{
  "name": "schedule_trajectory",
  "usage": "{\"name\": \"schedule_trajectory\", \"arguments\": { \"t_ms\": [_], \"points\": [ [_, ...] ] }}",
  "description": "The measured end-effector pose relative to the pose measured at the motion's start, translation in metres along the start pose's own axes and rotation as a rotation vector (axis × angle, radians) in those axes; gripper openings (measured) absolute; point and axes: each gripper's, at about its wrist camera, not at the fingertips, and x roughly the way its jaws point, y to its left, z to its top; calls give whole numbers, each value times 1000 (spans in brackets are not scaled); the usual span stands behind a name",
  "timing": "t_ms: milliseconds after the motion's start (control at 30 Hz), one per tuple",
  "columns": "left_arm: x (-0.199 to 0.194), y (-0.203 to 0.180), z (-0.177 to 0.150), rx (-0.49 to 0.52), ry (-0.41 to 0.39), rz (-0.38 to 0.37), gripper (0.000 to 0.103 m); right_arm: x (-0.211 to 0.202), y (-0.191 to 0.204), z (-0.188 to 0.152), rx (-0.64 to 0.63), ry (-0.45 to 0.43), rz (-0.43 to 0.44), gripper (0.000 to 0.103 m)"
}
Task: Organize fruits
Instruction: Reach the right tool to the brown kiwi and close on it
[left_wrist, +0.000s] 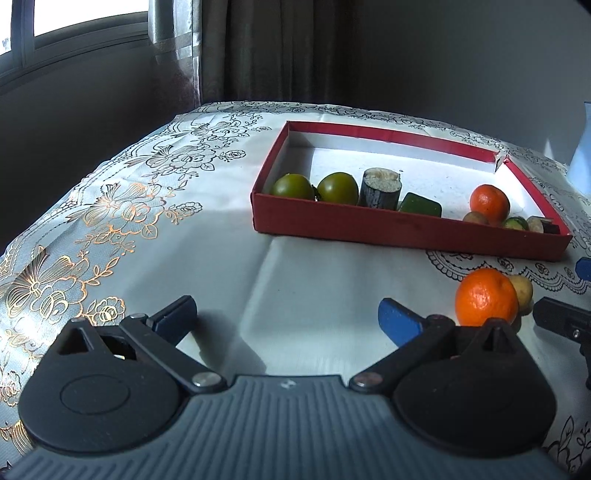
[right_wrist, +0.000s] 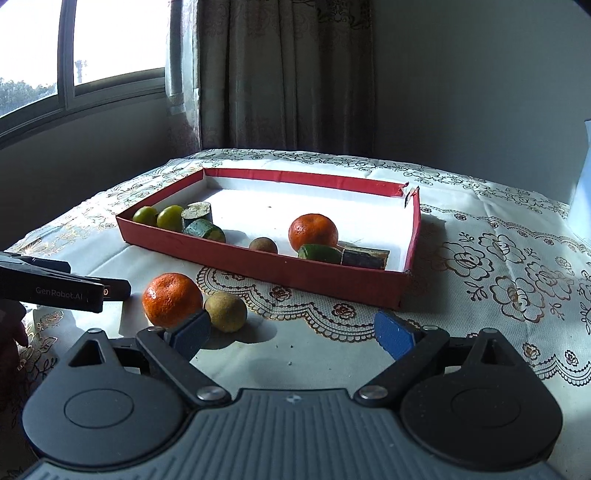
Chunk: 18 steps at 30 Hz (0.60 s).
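A red shallow box (left_wrist: 369, 225) (right_wrist: 295, 275) lies on the table. It holds two green fruits (left_wrist: 291, 186) (right_wrist: 170, 217), a sugarcane piece (left_wrist: 380, 188), a green chunk (left_wrist: 419, 204), an orange (left_wrist: 489, 201) (right_wrist: 313, 230), a small brown fruit (right_wrist: 263, 245) and more cut pieces. Outside it, in front, sit a loose orange (left_wrist: 485, 297) (right_wrist: 171, 300) and a small tan fruit (left_wrist: 521, 293) (right_wrist: 225, 312), touching. My left gripper (left_wrist: 288, 314) is open and empty, left of the loose orange. My right gripper (right_wrist: 295, 334) is open and empty, its left finger just in front of the two loose fruits.
The table carries a white cloth with floral print (left_wrist: 110, 229) (right_wrist: 498, 273). Curtains (right_wrist: 284, 74) and a window (right_wrist: 74, 48) stand behind. The left gripper's body (right_wrist: 55, 288) shows at the left of the right wrist view. A pale blue object (left_wrist: 581, 155) stands at the far right.
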Motion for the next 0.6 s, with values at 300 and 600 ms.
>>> {"name": "schedule_trajectory", "arguments": {
  "t_ms": [300,600],
  "points": [
    [0,0,0,-3,-2,-2,103,19,13,4,-45,79,58,55],
    [0,0,0,-2,-2,-2,103,29,18,11,-63,81,80,52]
  ]
}}
